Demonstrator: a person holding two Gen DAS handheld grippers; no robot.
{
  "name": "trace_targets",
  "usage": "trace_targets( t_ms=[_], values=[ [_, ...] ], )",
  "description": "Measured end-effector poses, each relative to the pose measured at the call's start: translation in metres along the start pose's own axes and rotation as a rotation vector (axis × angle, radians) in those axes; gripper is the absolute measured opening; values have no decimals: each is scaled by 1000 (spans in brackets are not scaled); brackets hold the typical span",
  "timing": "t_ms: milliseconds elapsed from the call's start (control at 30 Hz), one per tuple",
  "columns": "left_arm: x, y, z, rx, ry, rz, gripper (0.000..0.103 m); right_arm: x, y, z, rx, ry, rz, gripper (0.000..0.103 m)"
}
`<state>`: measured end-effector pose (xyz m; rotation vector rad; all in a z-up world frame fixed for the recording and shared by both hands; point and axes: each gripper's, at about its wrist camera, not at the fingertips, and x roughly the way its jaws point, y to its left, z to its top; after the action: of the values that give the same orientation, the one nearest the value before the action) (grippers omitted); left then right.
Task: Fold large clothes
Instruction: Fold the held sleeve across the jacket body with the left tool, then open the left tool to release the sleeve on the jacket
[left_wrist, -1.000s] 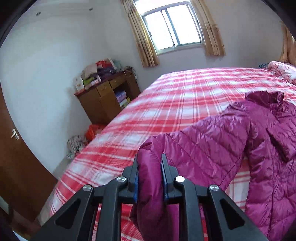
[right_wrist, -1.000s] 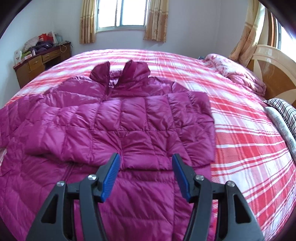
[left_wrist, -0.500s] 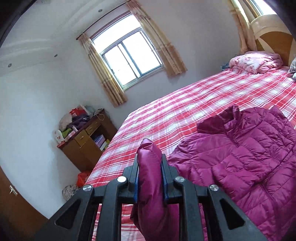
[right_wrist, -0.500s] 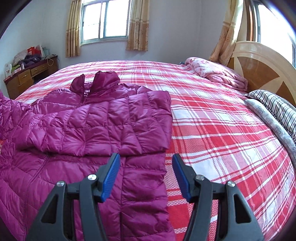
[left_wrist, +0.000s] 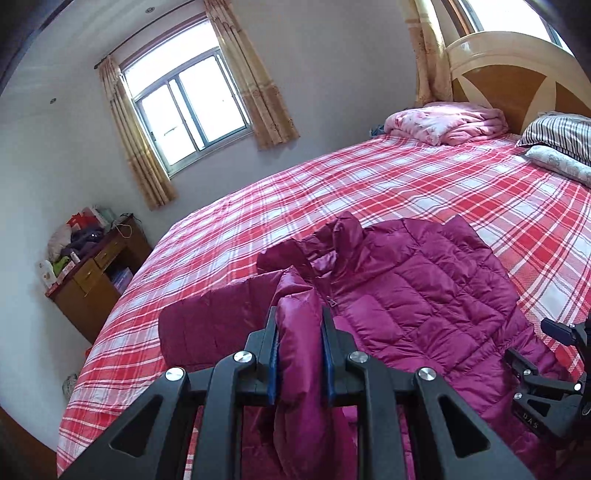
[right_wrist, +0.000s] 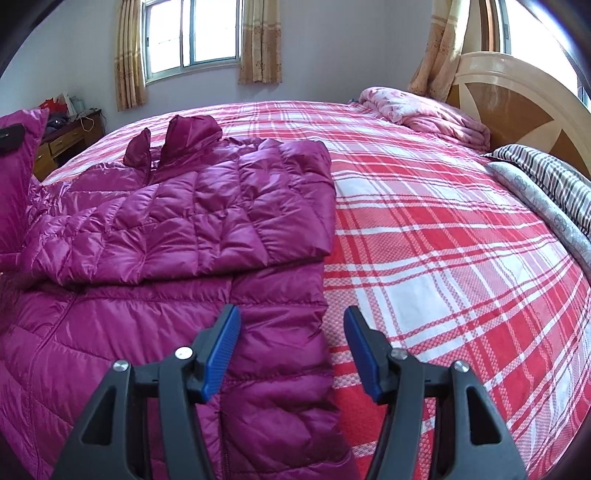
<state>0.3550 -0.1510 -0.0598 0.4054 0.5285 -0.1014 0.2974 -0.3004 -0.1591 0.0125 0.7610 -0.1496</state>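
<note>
A magenta quilted down jacket (left_wrist: 424, 295) lies front-up on the bed, collar toward the window. Its right sleeve is folded across the chest (right_wrist: 207, 221). My left gripper (left_wrist: 300, 347) is shut on the jacket's left sleeve (left_wrist: 299, 325) and holds it lifted above the jacket's left side. The raised sleeve shows at the left edge of the right wrist view (right_wrist: 18, 177). My right gripper (right_wrist: 291, 347) is open and empty, low over the jacket's lower right edge (right_wrist: 288, 332). It also shows in the left wrist view (left_wrist: 546, 373).
The bed has a red and white plaid sheet (right_wrist: 443, 240). A folded pink quilt (right_wrist: 424, 110), striped pillows (right_wrist: 546, 177) and a wooden headboard (right_wrist: 517, 107) are at the right. A cluttered wooden cabinet (left_wrist: 96, 277) stands by the wall under the window side.
My left gripper has lifted the sleeve and swung it to the right over the jacket. My right gripper has shifted right to the jacket's lower right edge, still open.
</note>
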Motion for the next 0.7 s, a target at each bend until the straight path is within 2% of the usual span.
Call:
trace_targets(
  t_ms=[233,300,333,367,400,433,467,533,633,700],
  values=[
    [21,-34,-12,10,7,-46,20,2,0,-2,3,5,-5,62],
    [25,-37,-13,2,32,-64,24,2,0,-2,3,4,-6,62],
    [25,-36,-13,-7,39,-76,32,2,0,-2,6,4,-7,63],
    [24,-35,-14,-16,36,-78,48,3,-1,-2,7,5,-8,64],
    [18,-32,-14,-27,7,-72,58,3,-1,-2,9,6,-9,65],
    [12,-28,-14,-39,-32,-60,75,3,-1,-2,10,8,-11,65],
    [6,-25,-14,-49,-67,-51,85,4,-1,-2,11,9,-13,67],
    [-7,-16,-12,-70,-134,-46,91,4,-1,-2,10,10,-17,67],
    [-13,0,-13,-86,-152,-37,92,2,-2,-2,12,9,-5,68],
    [-6,18,-21,-93,-142,1,92,-1,-6,0,28,6,51,68]
  ],
)
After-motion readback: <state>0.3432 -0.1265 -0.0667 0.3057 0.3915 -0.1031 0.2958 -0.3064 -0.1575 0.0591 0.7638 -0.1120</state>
